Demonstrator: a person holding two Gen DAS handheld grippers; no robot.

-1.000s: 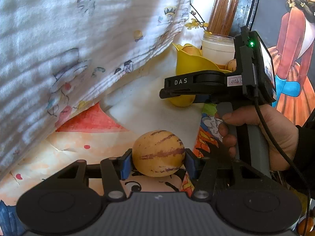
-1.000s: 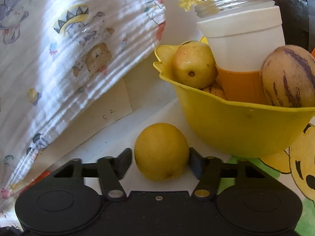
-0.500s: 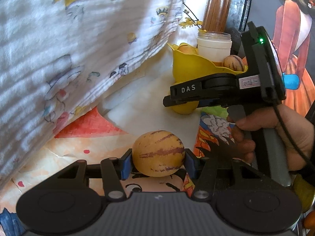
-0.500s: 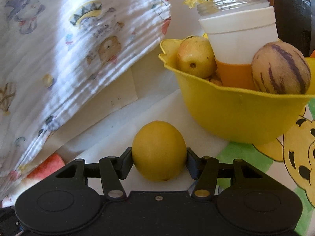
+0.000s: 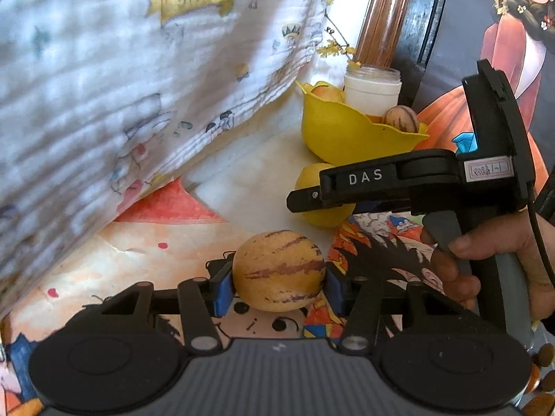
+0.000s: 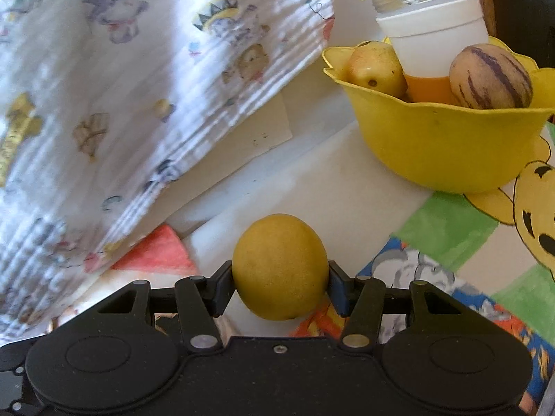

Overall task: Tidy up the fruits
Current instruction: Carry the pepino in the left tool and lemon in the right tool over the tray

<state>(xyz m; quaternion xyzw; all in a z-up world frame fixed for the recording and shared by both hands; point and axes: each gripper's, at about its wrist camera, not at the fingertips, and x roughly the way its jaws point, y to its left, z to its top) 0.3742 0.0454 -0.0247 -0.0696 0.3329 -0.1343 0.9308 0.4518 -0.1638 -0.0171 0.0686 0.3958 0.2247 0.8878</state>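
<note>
My left gripper is shut on a tan fruit with purple stripes, held over the cartoon-printed table cover. My right gripper is shut on a plain yellow fruit; the same gripper shows from the side in the left wrist view, with the yellow fruit in its jaws. A yellow bowl stands ahead at the right; it holds a yellow apple-like fruit, a second striped fruit and a white jar. The bowl also shows in the left wrist view.
A white printed cloth hangs along the left side, close to both grippers. A wooden post rises behind the bowl. The person's hand on the right gripper's handle fills the right side of the left wrist view.
Both grippers have drawn back from the bowl while keeping their fruit; the bowl looks smaller and farther. The yellow fruit is lifted off the table surface.
</note>
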